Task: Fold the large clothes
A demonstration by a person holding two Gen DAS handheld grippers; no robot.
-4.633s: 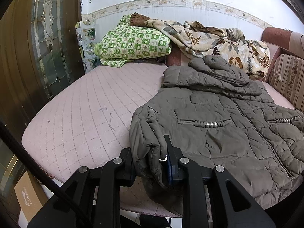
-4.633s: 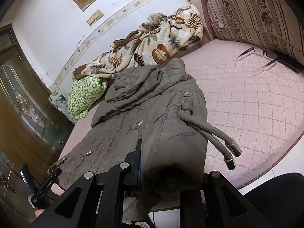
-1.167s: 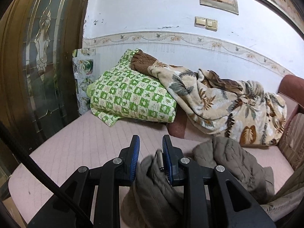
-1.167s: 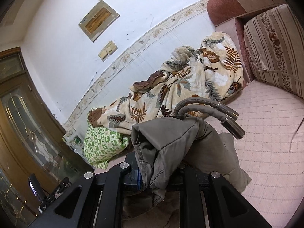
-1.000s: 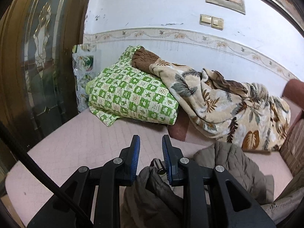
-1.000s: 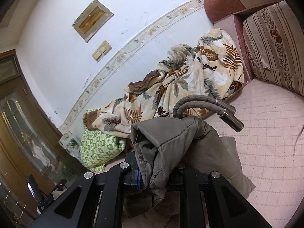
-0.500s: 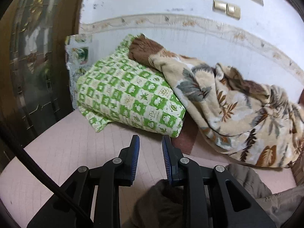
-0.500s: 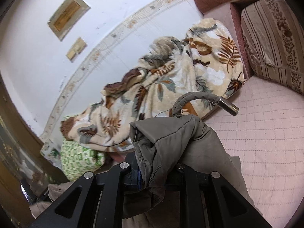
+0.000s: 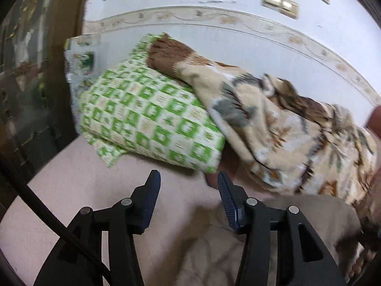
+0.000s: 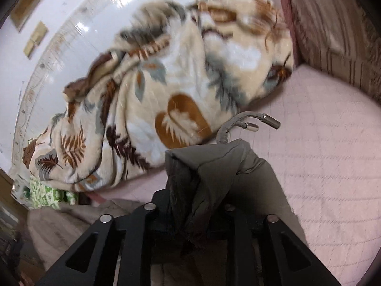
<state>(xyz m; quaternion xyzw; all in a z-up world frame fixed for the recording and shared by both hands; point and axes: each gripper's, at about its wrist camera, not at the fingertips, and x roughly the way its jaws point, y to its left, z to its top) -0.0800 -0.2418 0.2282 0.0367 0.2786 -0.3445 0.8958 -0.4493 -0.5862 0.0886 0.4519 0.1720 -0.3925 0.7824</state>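
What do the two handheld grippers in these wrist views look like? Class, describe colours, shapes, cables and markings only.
The left gripper is a matte black angular frame with triangular cut-outs and round silver bolt heads. Its jaws carry ribbed blue pads, and a thick black cable crosses the view's lower left corner. The right gripper has the same black frame and silver bolts; its pads are hidden. No markings or sleeves show.
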